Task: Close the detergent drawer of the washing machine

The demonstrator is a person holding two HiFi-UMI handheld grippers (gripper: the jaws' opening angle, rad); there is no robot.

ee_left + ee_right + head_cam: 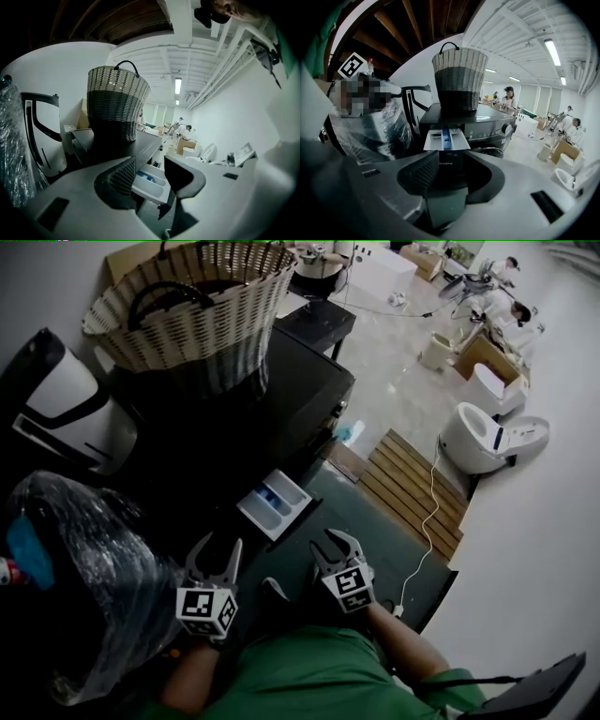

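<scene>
The dark washing machine [300, 399] stands ahead of me with its white detergent drawer [274, 503] pulled out; blue and white compartments show inside. My left gripper [217, 554] hovers just below and left of the drawer, jaws open and empty. My right gripper [335, 545] sits below and right of the drawer, also open and empty. In the left gripper view the drawer [151, 180] shows between the open gripper [149, 176] jaws, still apart from them. In the right gripper view the drawer [444, 139] juts from the machine front [487, 125], above the open gripper [452, 176].
A wicker basket [192, 301] rests on top of the machine. A plastic-wrapped appliance [84, 568] stands close at the left. A slatted wooden pallet [412, 488], a white cable [427, 540] and toilets [487, 432] lie to the right. People work far back.
</scene>
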